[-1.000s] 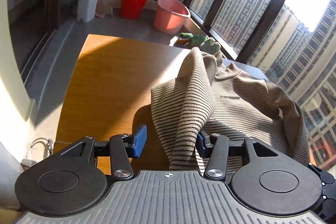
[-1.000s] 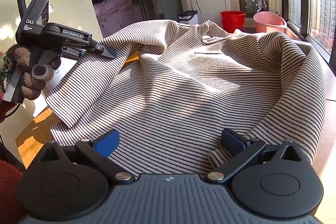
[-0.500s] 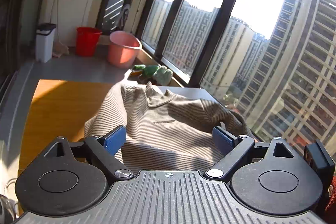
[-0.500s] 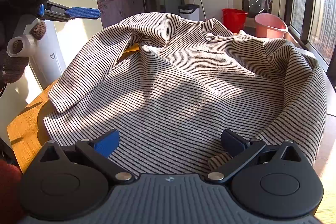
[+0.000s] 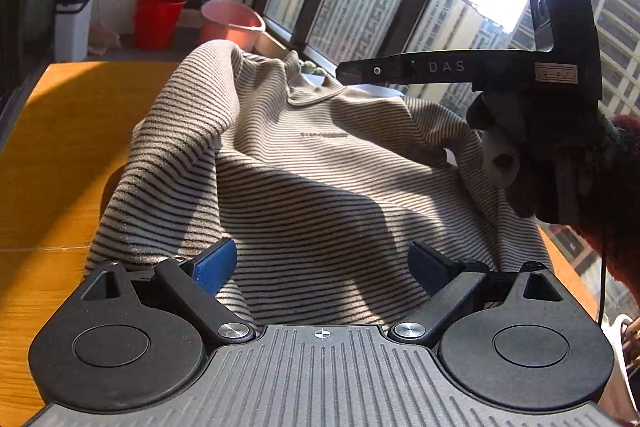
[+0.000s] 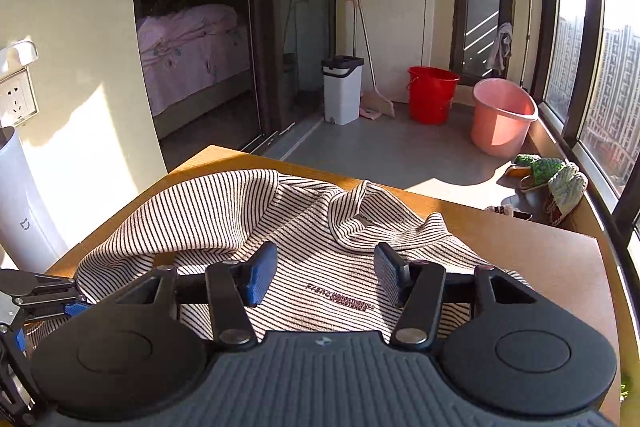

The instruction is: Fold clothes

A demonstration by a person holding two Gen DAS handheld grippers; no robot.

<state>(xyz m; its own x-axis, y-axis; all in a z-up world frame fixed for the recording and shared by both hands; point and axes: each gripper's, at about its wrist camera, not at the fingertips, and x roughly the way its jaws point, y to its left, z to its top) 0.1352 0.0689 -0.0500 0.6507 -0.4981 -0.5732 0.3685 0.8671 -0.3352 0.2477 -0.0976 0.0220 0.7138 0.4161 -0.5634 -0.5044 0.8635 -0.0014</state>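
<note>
A beige sweater with thin dark stripes [image 5: 320, 167] lies rumpled on the wooden table [image 5: 60, 147], collar at the far end. My left gripper [image 5: 320, 265] stands wide open just above the near hem, its pads clear of the cloth. My right gripper [image 6: 324, 275] hovers over the chest print of the sweater [image 6: 240, 211], below the collar. Its jaws are closing with nothing pinched between them. In the left wrist view the right gripper [image 5: 348, 73] reaches in from the right, held by a gloved hand [image 5: 560, 167]. The left gripper [image 6: 76, 297] shows at the left edge.
Beyond the table's far edge [image 6: 540, 259] stand a white bin [image 6: 342, 89], a red bucket [image 6: 432, 95] and a pink basin [image 6: 502, 115], with slippers [image 6: 548, 175] by the window. A white cylinder [image 6: 20, 203] stands left of the table.
My left gripper let go of the raised sleeve fold and opened wide; the cloth dropped. My right gripper moved from the hem up over the chest, and its jaws narrowed.
</note>
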